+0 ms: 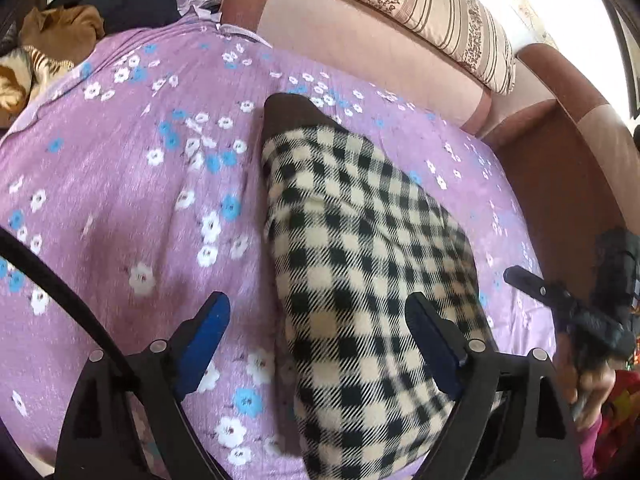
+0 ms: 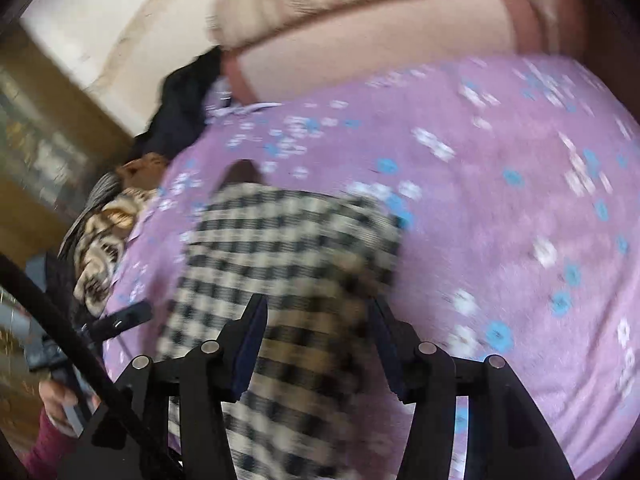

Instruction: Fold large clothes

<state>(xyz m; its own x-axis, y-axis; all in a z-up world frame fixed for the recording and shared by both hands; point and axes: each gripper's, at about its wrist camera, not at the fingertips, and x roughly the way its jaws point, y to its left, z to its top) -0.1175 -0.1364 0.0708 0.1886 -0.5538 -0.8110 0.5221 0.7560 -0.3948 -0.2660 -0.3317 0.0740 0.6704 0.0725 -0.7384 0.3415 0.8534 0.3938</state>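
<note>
Your left gripper (image 1: 318, 344) has its two blue-padded fingers (image 1: 208, 340) spread wide apart, and nothing is pinched between them; the left finger is over the sheet and the right finger is over the edge of the garment. Your right gripper (image 2: 318, 344) is also spread, its fingers standing on both sides of a strip of the garment, but that view is blurred and I cannot tell if the pads touch the cloth. The checked garment (image 1: 360, 264) is a thick, soft piece with a pattern of black and cream squares. It lies folded into a long, narrow shape that reaches away from both grippers, and at its far end a plain dark brown part (image 1: 292, 114) comes out from under the checks. In the left wrist view its surface is smooth, with one small raised fold near the middle. It rests on a purple sheet (image 1: 120, 184) printed with white and blue flowers. Behind the sheet is a pink sofa back (image 1: 360, 40) with a striped cushion (image 1: 420, 8) lying on top of it. At the far side of the sheet there is a pile of other clothes (image 1: 60, 36), brown, dark and striped.
</note>
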